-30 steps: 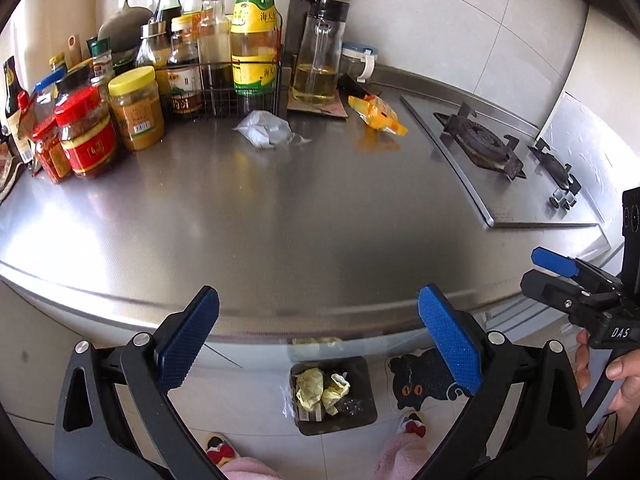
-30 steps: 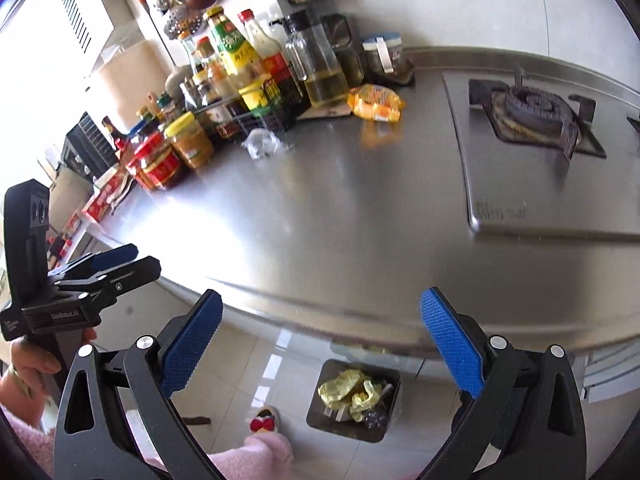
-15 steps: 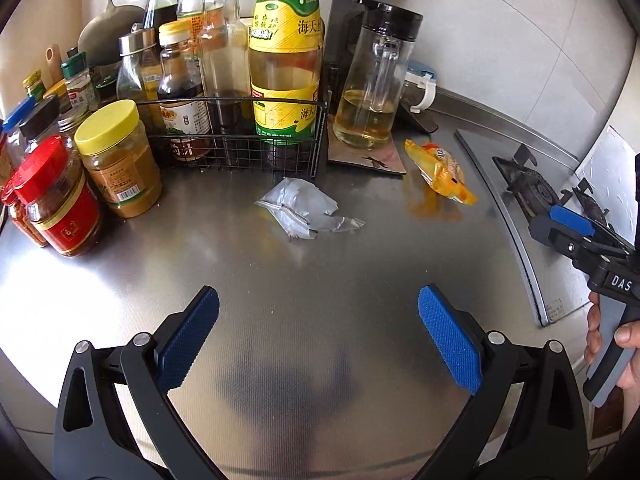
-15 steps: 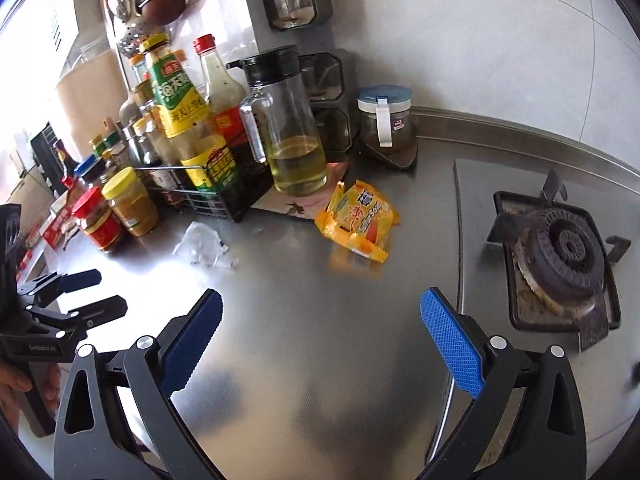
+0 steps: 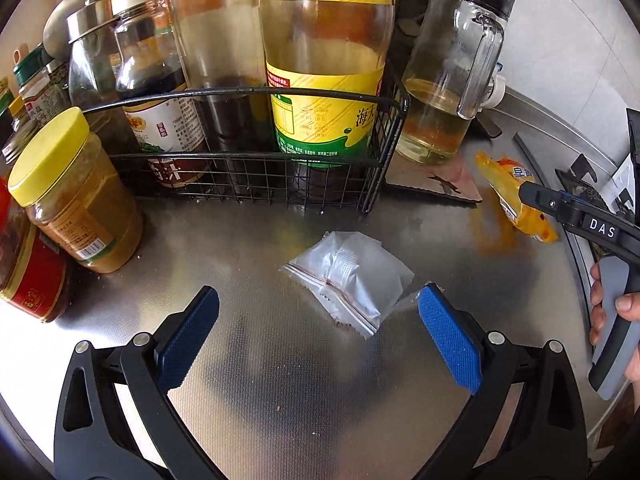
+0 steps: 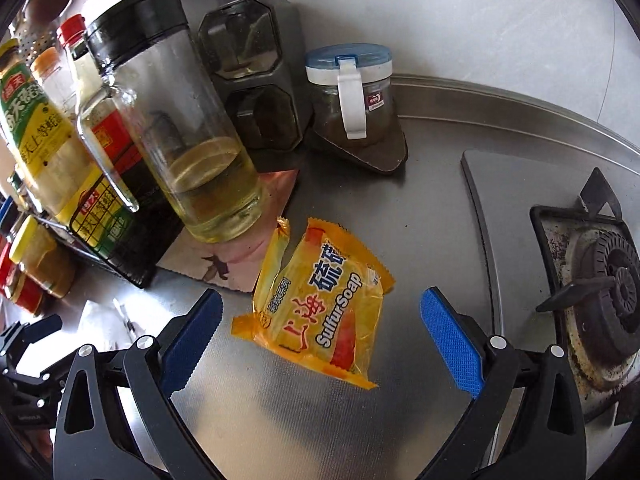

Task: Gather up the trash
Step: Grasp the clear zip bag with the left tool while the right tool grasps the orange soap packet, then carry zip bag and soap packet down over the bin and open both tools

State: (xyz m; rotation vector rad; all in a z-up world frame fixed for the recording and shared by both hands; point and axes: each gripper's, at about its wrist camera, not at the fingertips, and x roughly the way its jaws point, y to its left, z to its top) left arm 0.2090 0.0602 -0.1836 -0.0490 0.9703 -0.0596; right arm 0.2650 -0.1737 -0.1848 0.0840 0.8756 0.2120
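Both wrappers are lined up: left gripper (image 5: 318, 330) spread wide around the clear packet (image 5: 350, 276), right gripper (image 6: 320, 336) spread wide around the soap wrapper (image 6: 320, 312), mid-worktop (image 6: 420, 208). Lowering and closing are called for next.

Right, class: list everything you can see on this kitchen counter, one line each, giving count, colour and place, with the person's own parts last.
Clear plastic wrapper: one, silvery-clear, on the counter between the left gripper's fingers.
Soap wrapper: one, yellow-orange, on the counter ahead of the right gripper.
Oil jug: one, clear glass, black lid, on a mat behind the soap wrapper.
Wire rack: one, black, holding several bottles.
Yellow-lidded jar: one, amber, left of the rack.
Blue-lidded jar: one, by the back wall.
Gas burner: one, black, at the right.
Left gripper: open, blue pads.
Right gripper: open, blue pads.
Hand: one, holding the right gripper's handle.
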